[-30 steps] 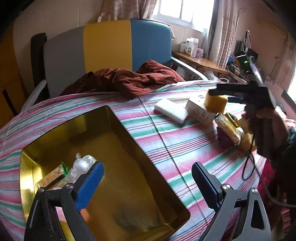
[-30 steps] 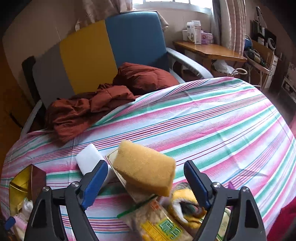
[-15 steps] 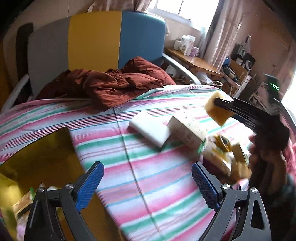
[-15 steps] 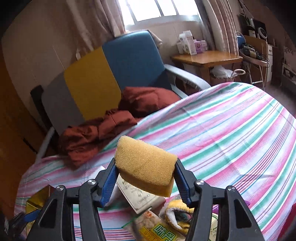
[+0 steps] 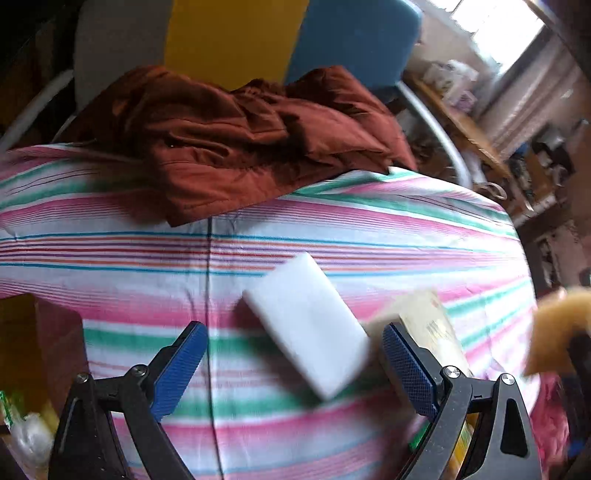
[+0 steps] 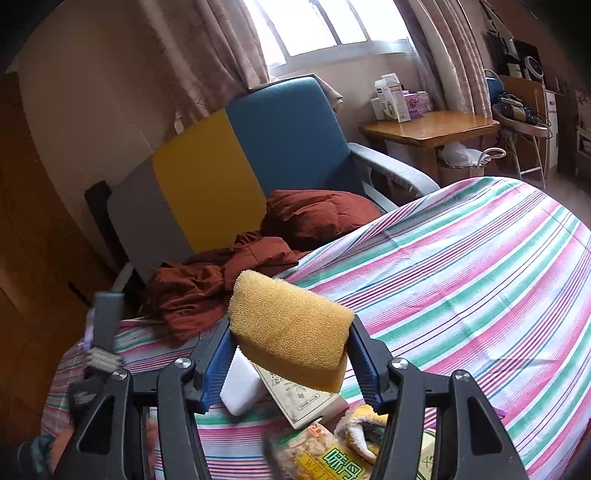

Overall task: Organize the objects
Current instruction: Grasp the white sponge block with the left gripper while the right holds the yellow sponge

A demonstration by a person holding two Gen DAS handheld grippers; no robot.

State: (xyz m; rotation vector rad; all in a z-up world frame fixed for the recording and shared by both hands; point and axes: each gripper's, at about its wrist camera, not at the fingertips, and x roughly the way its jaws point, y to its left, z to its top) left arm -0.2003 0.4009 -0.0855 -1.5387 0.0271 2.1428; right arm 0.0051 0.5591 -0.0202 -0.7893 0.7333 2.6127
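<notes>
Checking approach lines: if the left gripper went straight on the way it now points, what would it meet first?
Probably the white block, which lies between the open left gripper pads on the striped cloth; blur leaves depth unclear.

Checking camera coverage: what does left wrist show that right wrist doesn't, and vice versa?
Left wrist only: the open left gripper with nothing between its blue pads, over the white block, and a gold box corner at the left edge.

Right wrist only: the right gripper shut on the yellow sponge, a snack bag below it, the window and wooden side table.

Both: striped cloth, rust-red jacket, the white block, the printed carton, and the chair.
</notes>
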